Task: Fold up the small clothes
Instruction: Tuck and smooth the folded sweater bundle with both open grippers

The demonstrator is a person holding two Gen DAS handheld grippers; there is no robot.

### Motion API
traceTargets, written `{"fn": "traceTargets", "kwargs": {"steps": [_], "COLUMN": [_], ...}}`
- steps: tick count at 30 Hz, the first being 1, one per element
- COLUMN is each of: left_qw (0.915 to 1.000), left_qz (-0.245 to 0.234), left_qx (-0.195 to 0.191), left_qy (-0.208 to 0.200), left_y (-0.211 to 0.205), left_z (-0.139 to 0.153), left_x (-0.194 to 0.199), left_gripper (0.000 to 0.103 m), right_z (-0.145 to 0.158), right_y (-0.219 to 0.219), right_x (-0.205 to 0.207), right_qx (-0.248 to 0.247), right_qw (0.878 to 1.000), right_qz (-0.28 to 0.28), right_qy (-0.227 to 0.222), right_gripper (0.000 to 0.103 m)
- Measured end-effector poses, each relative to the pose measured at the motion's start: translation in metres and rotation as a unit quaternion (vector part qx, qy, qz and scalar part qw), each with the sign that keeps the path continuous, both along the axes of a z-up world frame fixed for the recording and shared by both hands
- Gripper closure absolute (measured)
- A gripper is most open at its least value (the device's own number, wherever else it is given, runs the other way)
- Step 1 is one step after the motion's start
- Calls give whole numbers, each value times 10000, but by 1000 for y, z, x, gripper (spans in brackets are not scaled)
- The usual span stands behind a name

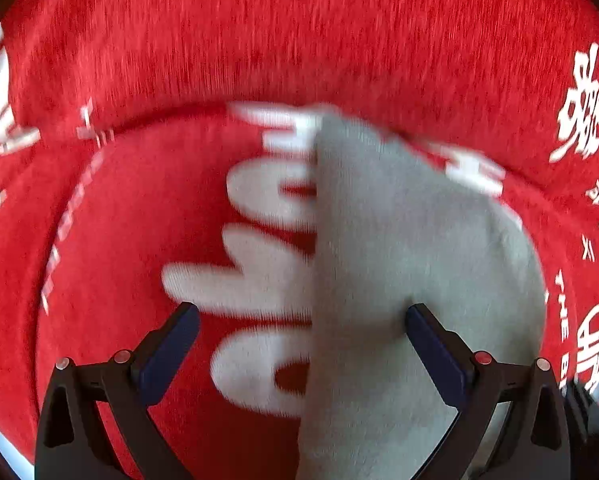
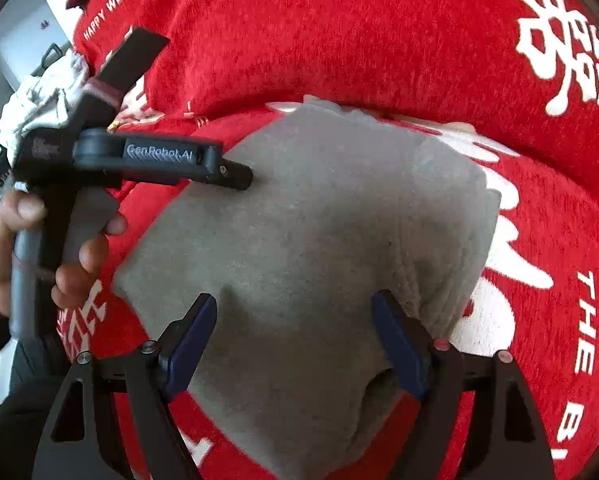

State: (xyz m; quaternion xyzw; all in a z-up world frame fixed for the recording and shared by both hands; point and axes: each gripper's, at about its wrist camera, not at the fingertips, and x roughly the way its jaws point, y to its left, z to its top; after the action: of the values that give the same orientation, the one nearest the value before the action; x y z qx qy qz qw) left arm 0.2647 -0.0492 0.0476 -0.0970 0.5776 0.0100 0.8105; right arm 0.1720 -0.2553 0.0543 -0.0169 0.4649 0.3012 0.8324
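The grey garment [image 2: 307, 248] lies folded on the red blanket [image 2: 339, 40]. Both sets of jaws stand apart, gripping nothing: my right gripper [image 2: 295, 328] straddles the near edge, my left gripper [image 1: 299, 328] straddles the garment's left edge. I judge the step to be flattening or regrasping. I should take one layered edge squarely, keep layers aligned, and avoid pinching the blanket pile beneath.

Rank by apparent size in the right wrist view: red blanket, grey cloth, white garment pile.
1. Red blanket, fills most of the frame.
2. Grey cloth.
3. White garment pile, though it lies farther away, so its rank is unsure.
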Motion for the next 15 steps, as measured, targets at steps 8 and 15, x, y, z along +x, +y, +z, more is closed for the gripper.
{"fn": "traceTargets", "kwargs": {"steps": [8, 15], "left_qw": [9983, 9967], "left_qz": [154, 291], "left_qx": [197, 159], "left_qy": [521, 736], "left_y": [5, 11], "left_z": [-27, -54], "left_x": [65, 92], "left_gripper": [0, 0], "right_z": [25, 16], "right_y": [-11, -22], "right_x": [13, 16], "right_qx": [-82, -134], "right_qw": [9994, 9985], "right_qz": [-295, -525], "right_qy": [-154, -55], "right_gripper": [20, 20]}}
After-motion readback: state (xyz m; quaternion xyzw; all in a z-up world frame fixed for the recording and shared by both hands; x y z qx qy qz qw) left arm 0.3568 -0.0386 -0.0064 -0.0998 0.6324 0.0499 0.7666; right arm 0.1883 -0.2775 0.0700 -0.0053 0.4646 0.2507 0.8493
